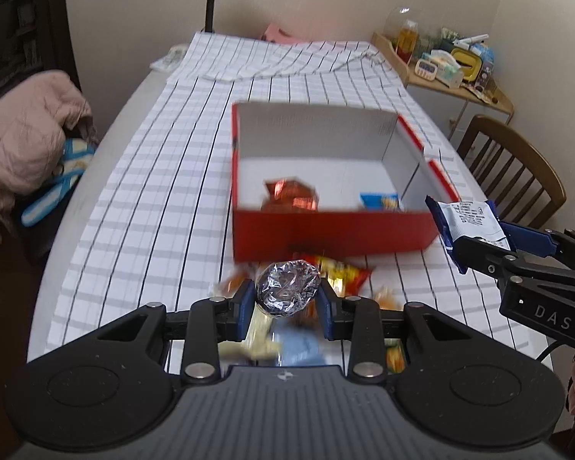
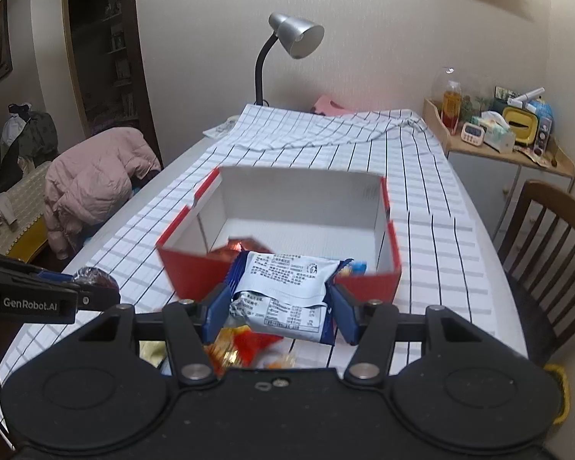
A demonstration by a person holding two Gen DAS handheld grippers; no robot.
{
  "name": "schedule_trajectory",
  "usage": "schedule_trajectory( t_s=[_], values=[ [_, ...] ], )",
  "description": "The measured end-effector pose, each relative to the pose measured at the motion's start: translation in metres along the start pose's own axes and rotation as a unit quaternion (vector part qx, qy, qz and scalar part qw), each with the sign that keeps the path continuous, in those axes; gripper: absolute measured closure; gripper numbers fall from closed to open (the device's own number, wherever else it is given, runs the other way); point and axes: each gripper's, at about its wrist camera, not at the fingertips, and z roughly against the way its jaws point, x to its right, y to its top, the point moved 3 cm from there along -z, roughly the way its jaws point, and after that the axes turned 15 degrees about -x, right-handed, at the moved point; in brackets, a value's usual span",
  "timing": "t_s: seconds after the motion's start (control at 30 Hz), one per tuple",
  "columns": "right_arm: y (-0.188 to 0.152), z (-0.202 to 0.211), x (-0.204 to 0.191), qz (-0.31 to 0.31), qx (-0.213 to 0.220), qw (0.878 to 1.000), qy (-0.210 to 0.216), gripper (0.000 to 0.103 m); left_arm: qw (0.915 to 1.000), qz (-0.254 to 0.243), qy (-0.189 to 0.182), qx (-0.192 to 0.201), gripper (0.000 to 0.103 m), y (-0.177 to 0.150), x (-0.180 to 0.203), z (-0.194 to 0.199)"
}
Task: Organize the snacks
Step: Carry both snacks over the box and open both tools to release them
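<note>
Two snacks are gripped: your left gripper [image 1: 287, 299] pinches a foil ball [image 1: 288, 287], your right gripper [image 2: 278, 306] a packet [image 2: 287, 291]. Clear the red box [image 1: 326, 230] rim, mid-frame, before releasing.

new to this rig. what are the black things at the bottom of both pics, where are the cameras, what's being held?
No robot arm here: a person carries two handheld grippers, each with a fisheye camera looking forward along its jaws. One picture is from the left gripper, the other from the right gripper; each also shows the other at its edge.

The left one is shut on a round foil-wrapped snack. The right one is shut on a white-and-blue printed snack packet.

Ahead, on a checked tablecloth, stands an open red cardboard box with a red foil packet and a blue packet inside. More loose snack packets lie in front of the box.
</note>
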Motion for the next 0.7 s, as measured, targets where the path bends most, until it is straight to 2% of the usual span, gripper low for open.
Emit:
schedule_trajectory(
  t_s=[0.43,0.7],
  values=[
    [0.065,-0.035,0.033,0.01,-0.009,1.0,-0.005,0.047,0.9999,-0.006,0.015,0.0,0.07,0.085,0.014,-0.03],
    [0.09,-0.077,0.052,0.005,-0.046,0.999,-0.004,0.047,0.9991,-0.002,0.033,-0.025,0.07,0.127,0.02,-0.066]
  ],
)
